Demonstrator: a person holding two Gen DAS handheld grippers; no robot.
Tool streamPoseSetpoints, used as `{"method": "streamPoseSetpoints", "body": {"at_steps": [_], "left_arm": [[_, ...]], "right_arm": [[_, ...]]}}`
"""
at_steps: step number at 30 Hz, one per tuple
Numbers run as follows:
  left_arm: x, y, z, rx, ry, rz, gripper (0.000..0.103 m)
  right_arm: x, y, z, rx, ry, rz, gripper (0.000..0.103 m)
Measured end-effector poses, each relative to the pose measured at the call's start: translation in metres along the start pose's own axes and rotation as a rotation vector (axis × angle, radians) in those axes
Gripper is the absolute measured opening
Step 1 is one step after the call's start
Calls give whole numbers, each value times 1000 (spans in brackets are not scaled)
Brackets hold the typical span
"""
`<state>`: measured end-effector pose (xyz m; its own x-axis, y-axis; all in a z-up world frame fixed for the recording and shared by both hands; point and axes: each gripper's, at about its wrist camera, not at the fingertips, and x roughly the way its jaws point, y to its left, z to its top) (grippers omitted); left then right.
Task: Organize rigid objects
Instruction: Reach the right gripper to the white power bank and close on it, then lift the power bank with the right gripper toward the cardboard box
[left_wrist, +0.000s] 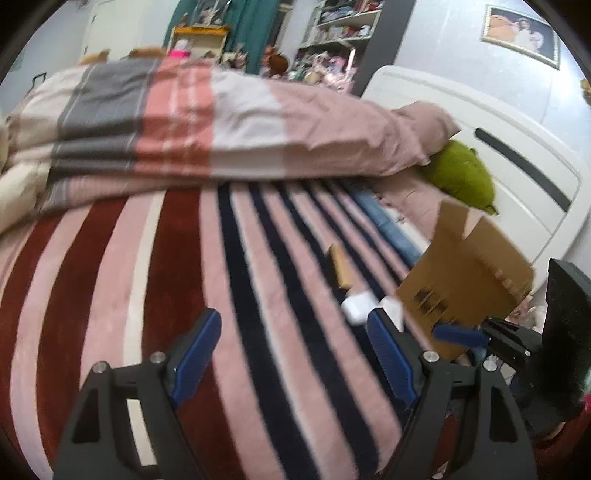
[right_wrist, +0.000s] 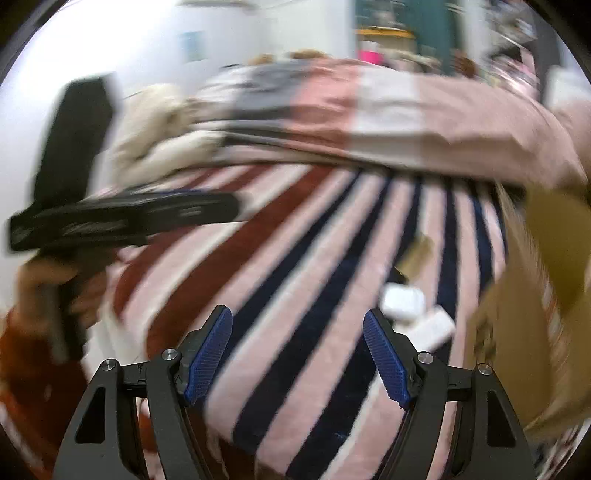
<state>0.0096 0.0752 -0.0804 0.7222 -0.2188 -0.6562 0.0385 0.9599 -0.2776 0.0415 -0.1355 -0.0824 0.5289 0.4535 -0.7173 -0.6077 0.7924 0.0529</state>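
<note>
- My left claw (left_wrist: 293, 354) stands wide apart at the bottom of the left wrist view, with nothing between its ribbed blue pads (left_wrist: 197, 354), above a plush striped blanket (left_wrist: 177, 258) on the bed.
- My right claw (right_wrist: 297, 354) is just as widely spread and empty at the bottom of the right wrist view. Its ridged blue pads (right_wrist: 208, 354) are set in black angular arms.
- The blanket is fuzzy, with bands of dusty pink, dark red, cream and navy.
- A flat-sided brown cardboard box (left_wrist: 469, 273) sits at the right of the left wrist view, tilted, with dark printing on its face. I cannot see what is in it. In the right wrist view it is a blurred tan mass at the right edge (right_wrist: 524, 332).
- Two small smooth white rounded cases (left_wrist: 360, 306) lie on the blanket just left of the box. In the right wrist view they lie side by side, right of centre (right_wrist: 402, 301).
- A small tan rectangular block (left_wrist: 340, 264) lies just above them in the frame.
- A folded quilt (left_wrist: 207, 122) of smooth cotton in grey, salmon, white and mauve blocks spans the upper frame.
- A green plush toy (left_wrist: 461, 177) pokes out under its right end, against the glossy white headboard (left_wrist: 517, 147).
</note>
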Motion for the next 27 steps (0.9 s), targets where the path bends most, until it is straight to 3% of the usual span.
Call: {"method": "streamPoseSetpoints", "body": {"at_steps": [6,10,13,15,16,20,25,27], "left_arm": [[22,10,-38,-57,58,-41,79],[29,8,-48,-68,76,-66,79],[30,6,-47,-67,76,-72,79],[30,5,-46,-65,73,-76,79],[30,5,-45,-63,72,-76,79],[29,4,-42,-56,68,-88,79],[30,1,-41,-49,77,-88,79],[30,-2,-41,-46,78,-97,79]], "right_arm": [[51,-44,-28,241,52,-152,71],[67,-55,-25,297,36,-222,71],[74,-58,-19,307,25,-265,64],[78,-59,-16,310,31,-311,50],[80,-61,-17,308,36,-330,48],[70,-56,-25,259,27,-292,36],[55,-42,-39,160,76,-129,33],[54,-40,-39,157,88,-120,33]]}}
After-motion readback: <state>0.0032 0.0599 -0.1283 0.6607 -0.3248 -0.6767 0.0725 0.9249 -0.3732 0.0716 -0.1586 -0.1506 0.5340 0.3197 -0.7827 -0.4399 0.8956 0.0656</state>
